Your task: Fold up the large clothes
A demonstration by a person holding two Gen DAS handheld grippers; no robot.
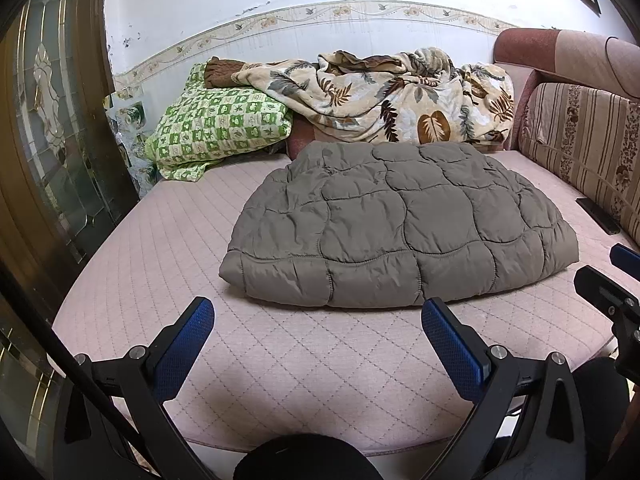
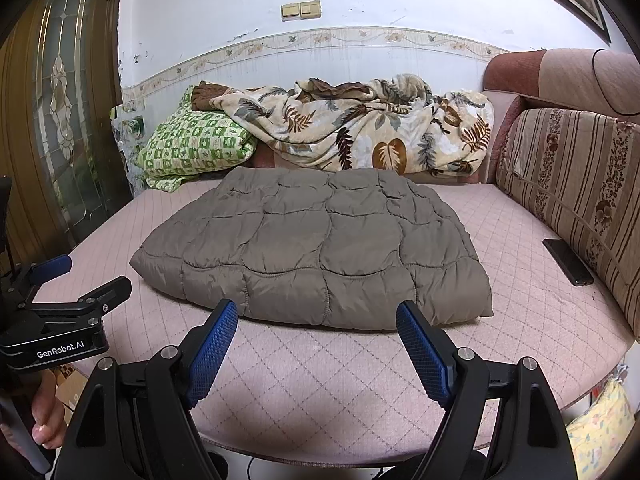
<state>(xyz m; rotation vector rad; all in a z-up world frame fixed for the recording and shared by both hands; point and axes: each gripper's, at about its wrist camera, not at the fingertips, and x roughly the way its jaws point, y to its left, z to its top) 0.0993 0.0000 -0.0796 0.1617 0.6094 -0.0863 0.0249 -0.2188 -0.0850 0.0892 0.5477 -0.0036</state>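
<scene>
Both the left gripper [image 1: 318, 344] and right gripper [image 2: 316, 344] are hovering with jaws apart, empty; the folded grey quilted coat [image 2: 312, 248] is lying just ahead, seemingly finished or awaiting another fold.

Ahead of your claws, across the pink quilted sofa seat [image 2: 320, 380]: green checked pillow [image 2: 196, 144], far left; leaf-print blanket [image 2: 360, 132], heaped far centre against the wall; striped back cushion [image 2: 572, 184], right; black phone [image 2: 567, 256] flat beside that cushion; glazed wooden door [image 2: 60, 100], left.

folded grey quilted coat [image 1: 404, 224] lies, seemingly flat, on pink mattress [image 1: 168, 248].
</scene>
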